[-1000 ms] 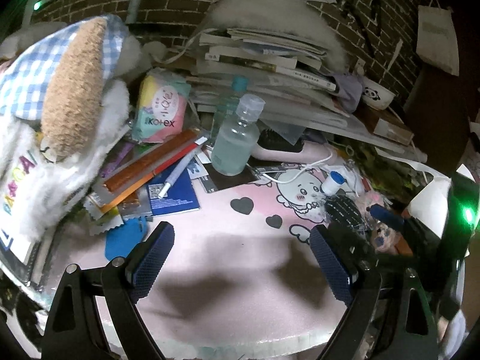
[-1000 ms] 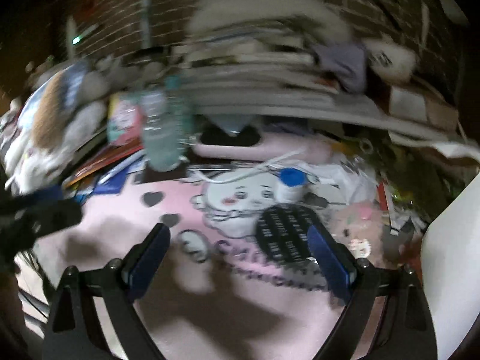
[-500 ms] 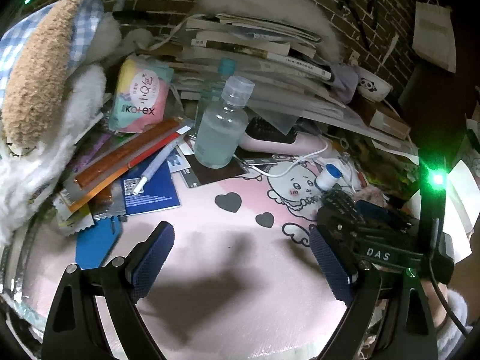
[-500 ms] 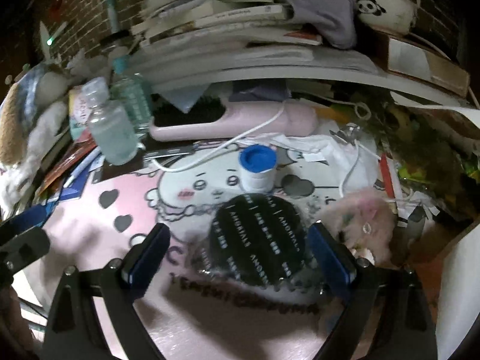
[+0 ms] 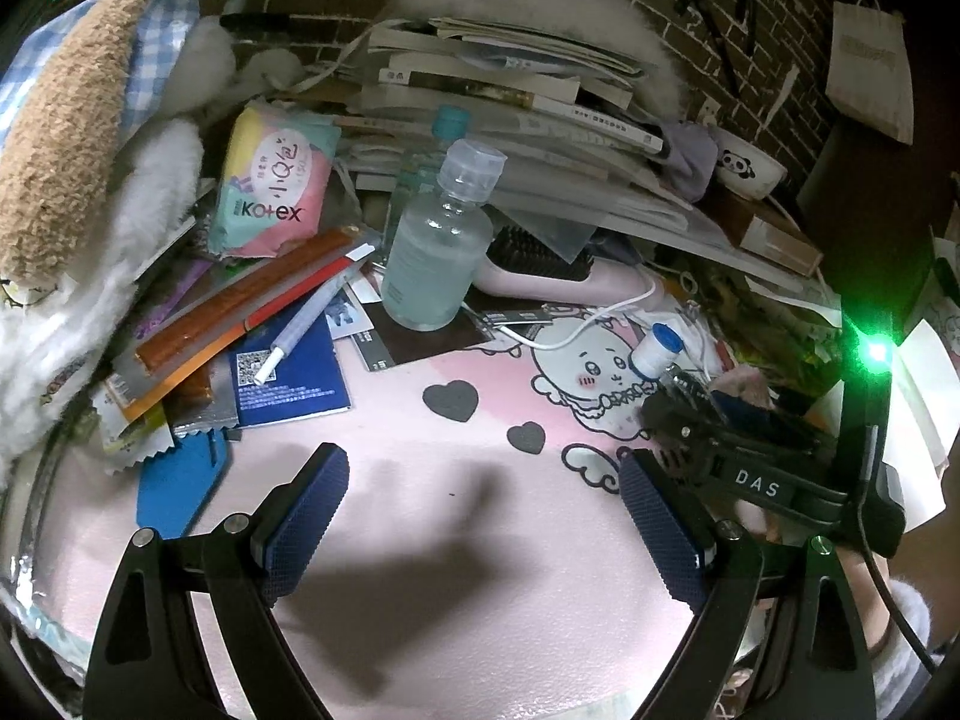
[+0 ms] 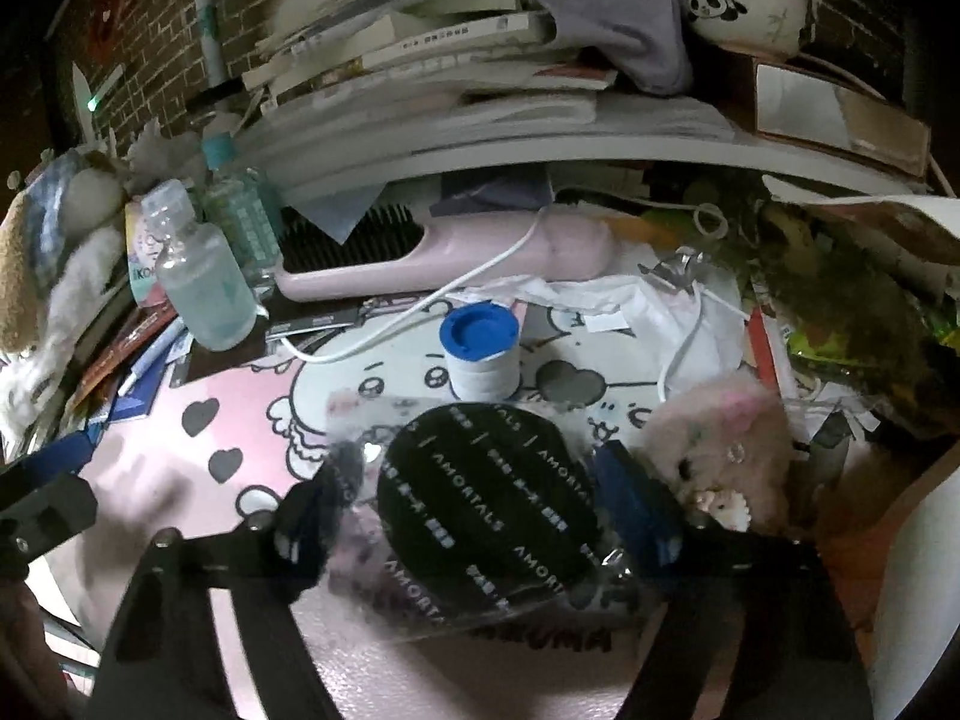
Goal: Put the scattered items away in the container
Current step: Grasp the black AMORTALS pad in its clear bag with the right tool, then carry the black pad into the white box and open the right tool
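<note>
The right gripper point(image 6: 486, 510) reaches low over the pink cartoon mat point(image 6: 240, 396), its blue pads either side of a round black "AMORTALS" puff in clear wrapping point(image 6: 480, 498), which lies flat on the mat just in front of a blue-capped white bottle point(image 6: 480, 348); whether the pads press the wrapping is blurred and I cannot tell. The left gripper point(image 5: 480, 522) hovers level over bare mat, fingers spread wide and empty, with the clear bottle point(image 5: 435, 252) well ahead.

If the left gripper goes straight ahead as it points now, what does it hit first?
Bare pink mat lies ahead of the open left gripper; beyond it, probably the clear bottle, though depth is uncertain.
</note>
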`<state>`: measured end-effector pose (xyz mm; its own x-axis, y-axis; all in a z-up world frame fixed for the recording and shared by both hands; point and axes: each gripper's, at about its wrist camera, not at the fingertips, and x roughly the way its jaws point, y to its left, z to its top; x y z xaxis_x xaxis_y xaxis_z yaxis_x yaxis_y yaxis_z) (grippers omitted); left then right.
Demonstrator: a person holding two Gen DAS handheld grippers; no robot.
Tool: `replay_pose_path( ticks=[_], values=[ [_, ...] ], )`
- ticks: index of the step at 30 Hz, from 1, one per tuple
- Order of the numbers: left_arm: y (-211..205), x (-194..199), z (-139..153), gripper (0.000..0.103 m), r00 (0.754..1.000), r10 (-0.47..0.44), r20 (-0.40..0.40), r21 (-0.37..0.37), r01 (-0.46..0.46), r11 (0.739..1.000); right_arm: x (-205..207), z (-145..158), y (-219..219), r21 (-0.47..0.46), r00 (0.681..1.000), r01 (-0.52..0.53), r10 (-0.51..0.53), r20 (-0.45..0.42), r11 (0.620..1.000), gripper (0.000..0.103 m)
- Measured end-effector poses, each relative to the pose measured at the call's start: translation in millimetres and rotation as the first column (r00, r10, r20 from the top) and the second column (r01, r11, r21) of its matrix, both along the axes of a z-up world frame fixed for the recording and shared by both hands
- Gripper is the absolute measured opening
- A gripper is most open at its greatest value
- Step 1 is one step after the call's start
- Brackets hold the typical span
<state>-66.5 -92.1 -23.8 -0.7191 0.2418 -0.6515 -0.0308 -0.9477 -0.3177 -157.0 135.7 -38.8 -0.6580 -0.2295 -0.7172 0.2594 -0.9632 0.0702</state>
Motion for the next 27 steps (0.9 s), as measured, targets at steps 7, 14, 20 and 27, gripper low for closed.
replay_pose_path(
  ticks=[7,14,20,27],
  values=[
    [0.4,0.1,2.2,0.090,1.000,-0.002,-0.004,0.003,0.002,1.000,5.7,1.5,-2.5,-0.010,1.000,-0.026,0.026,-0.004,1.000,0.068],
    [1.9,0.2,2.7,0.090,1.000,-0.003,-0.002,0.002,0.003,1.000,20.2,3.4,-11.3,0.018,0.998,-0.053,0.054,-0.036,0.998,0.066],
    [1.9,2.7,2.7,0.090,1.000,0.004,0.005,-0.002,-0.004,1.000,35.7,8.9,-24.6,0.063,0.993,-0.083,0.087,-0.076,0.995,0.065],
    [1.0,6.4,2.1,0.090,1.000,0.009,0.017,-0.007,-0.009,1.000,55.4,21.8,-37.5,0.111,0.983,-0.100,0.116,-0.140,0.989,0.065]
  ],
)
